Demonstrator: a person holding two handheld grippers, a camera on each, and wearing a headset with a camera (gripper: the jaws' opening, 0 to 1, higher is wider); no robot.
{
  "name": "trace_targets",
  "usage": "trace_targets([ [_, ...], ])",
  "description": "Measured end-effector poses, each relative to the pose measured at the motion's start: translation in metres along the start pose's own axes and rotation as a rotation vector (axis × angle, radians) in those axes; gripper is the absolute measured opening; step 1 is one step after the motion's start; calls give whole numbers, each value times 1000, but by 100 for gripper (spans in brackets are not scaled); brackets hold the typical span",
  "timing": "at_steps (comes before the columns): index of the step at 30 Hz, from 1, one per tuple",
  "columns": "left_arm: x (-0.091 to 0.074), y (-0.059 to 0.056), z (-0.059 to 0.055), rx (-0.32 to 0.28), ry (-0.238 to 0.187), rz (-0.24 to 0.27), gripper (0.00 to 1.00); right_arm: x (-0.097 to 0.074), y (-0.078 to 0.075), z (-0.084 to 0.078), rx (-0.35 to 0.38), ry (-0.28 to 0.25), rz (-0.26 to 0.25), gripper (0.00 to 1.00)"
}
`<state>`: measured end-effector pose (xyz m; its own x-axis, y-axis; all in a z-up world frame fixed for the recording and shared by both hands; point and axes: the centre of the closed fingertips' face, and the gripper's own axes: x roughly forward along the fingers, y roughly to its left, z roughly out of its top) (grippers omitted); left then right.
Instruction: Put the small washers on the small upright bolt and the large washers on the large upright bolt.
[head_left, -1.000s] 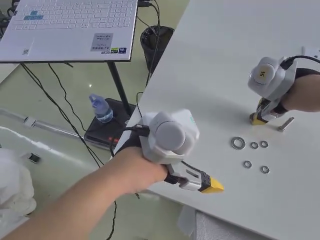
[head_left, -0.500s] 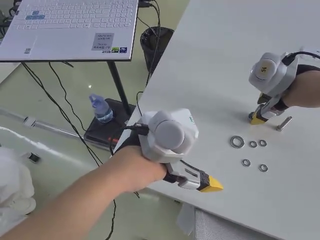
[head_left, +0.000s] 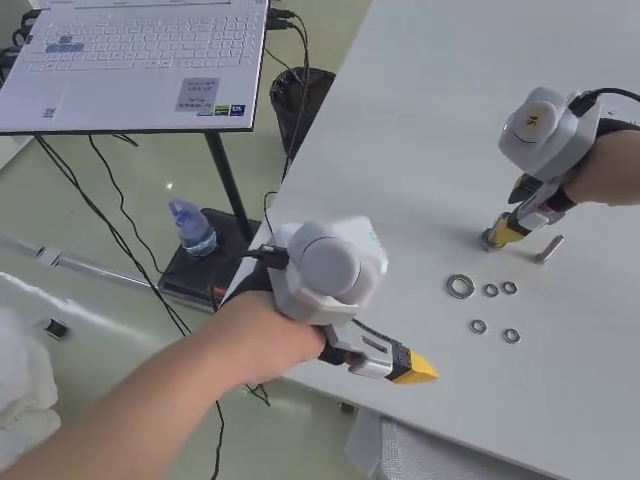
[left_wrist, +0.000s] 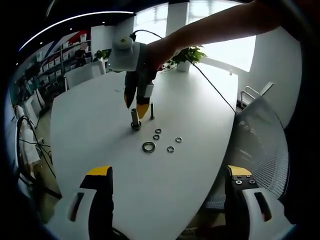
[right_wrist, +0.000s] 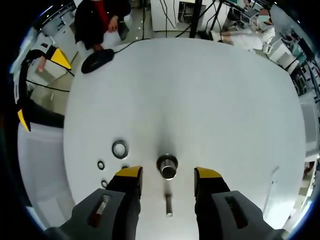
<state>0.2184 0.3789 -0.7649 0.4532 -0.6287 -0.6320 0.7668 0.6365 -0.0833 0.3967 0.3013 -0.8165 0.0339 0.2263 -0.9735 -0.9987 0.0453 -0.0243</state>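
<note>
Right claw (right_wrist: 168, 174) open and empty, straddling the large bolt (right_wrist: 167, 164); if I close off-centre I may tip it over.

open tabletop (head_left: 420, 130), washers (head_left: 460, 287) near upright bolt (right_wrist: 167, 166)

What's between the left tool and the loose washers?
Nothing: only bare table runs from the left tool to the washers, as the left gripper view shows.

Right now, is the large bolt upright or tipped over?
Upright: the large bolt stands on its head in the left gripper view, and the right gripper view looks down on its round end.
</note>
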Motion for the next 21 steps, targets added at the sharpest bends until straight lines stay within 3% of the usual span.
trace_targets([
  [11,-6,-5,-1,16,20,4,92,-24,5,7,12,-44,-3,42],
  [21,-9,-4,-2,16,13,11,91,-22,23,6,-19,-23,9,41],
])
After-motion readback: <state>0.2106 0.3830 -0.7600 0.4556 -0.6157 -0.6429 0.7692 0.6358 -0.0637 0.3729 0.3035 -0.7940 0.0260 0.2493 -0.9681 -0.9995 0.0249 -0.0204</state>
